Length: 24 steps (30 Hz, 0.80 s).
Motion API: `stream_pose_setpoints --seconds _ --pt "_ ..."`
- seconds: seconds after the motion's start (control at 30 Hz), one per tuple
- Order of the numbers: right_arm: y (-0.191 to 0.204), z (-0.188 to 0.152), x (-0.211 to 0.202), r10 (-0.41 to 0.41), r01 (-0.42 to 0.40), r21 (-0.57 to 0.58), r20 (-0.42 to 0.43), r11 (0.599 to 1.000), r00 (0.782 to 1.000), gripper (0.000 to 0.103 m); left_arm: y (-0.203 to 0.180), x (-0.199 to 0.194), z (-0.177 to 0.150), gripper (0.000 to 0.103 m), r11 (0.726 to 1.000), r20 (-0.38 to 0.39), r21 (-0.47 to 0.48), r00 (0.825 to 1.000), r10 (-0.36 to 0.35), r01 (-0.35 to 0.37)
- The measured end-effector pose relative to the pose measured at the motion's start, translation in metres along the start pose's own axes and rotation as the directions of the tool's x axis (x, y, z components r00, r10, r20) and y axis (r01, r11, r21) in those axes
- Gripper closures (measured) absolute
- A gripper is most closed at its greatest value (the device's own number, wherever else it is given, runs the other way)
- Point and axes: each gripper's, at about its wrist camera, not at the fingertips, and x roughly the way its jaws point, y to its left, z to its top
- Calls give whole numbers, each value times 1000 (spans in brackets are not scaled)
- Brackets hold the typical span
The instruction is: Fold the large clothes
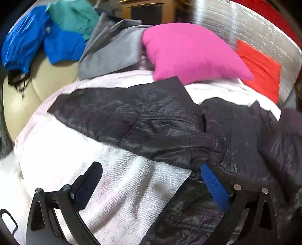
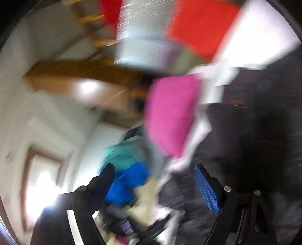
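A large black quilted jacket [image 1: 151,120] lies spread across a white towel [image 1: 117,184] on the bed, one sleeve reaching to the upper left. My left gripper [image 1: 151,167] is open just above the jacket's near edge, its right blue pad [image 1: 213,184] over black fabric and its left finger [image 1: 90,179] over the towel. The right wrist view is heavily blurred and tilted. My right gripper [image 2: 153,169] is open and empty, with the black jacket [image 2: 254,132] showing at the right.
A pink pillow [image 1: 188,50] and a red cushion [image 1: 262,69] lie behind the jacket. Grey [image 1: 113,50], blue [image 1: 37,39] and teal [image 1: 73,17] clothes are piled at the back left on a beige sofa [image 1: 37,84]. Wooden furniture [image 2: 79,79] appears in the right wrist view.
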Motion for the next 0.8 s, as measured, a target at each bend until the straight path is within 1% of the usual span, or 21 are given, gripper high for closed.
stream_pose_setpoints --seconds 0.03,0.07,0.13,0.2,0.23,0.27,0.3,0.33,0.37,0.4,0.43,0.5,0.6,0.63,0.67,0.7,0.73,0.77,0.8 --pt "11 -1 -6 -46 47 -53 23 998 999 15 1 -1 0 0 1000 -5 -11 1000 -18 18" --pt "16 -2 -13 -86 89 -78 47 993 995 15 -1 -2 -1 0 999 -7 -12 999 -35 35" --pt "14 2 -36 -166 175 -94 100 980 981 15 -14 -6 -3 0 998 2 18 998 -62 62" --pt "1 11 -60 -258 268 -48 157 962 953 15 -32 -12 -7 0 994 24 71 996 -87 85" --pt "-10 16 -73 -323 331 -13 185 944 928 15 -40 -15 -9 0 991 34 98 995 -92 88" --pt "-22 20 -84 -364 367 22 198 930 910 16 -49 -16 -11 0 989 42 123 995 -89 83" --pt "-38 23 -91 -363 356 72 199 932 910 16 -55 -16 -12 0 987 44 136 995 -87 80" --pt "-50 24 -95 -345 327 119 188 937 920 17 -60 -15 -13 0 986 41 144 996 -86 79" --pt "-64 27 -93 -324 295 179 165 939 931 17 -66 -13 -15 0 985 30 152 996 -89 83" --pt "-73 28 -88 -310 275 220 147 936 939 17 -69 -12 -16 0 984 21 157 996 -88 83" --pt "-81 29 -75 -301 264 243 129 933 945 17 -71 -9 -17 0 984 13 162 997 -78 75" --pt "-93 27 -53 -318 281 274 100 920 943 16 -70 -3 -20 0 985 0 171 999 -32 32" --pt "-115 20 -13 -330 308 333 11 891 944 16 -53 6 -17 0 989 -3 147 1000 23 -22" --pt "-119 12 -6 -331 316 331 -14 889 944 16 -45 9 -14 0 990 0 132 999 46 -46" --pt "-118 9 4 -312 306 326 -33 894 949 16 -38 10 -13 0 991 1 117 998 63 -63" --pt "-111 6 13 -270 268 311 -36 912 962 16 -27 12 -10 0 993 -2 91 997 78 -78" --pt "-99 4 17 -234 234 270 -31 934 972 16 -18 13 -8 0 994 -7 69 996 87 -87" --pt "-84 4 21 -201 203 207 -32 957 979 16 -10 15 -5 0 994 -13 43 995 98 -97" --pt "-71 2 25 -180 184 156 -38 970 983 16 -1 16 -2 0 994 -23 13 994 109 -108"
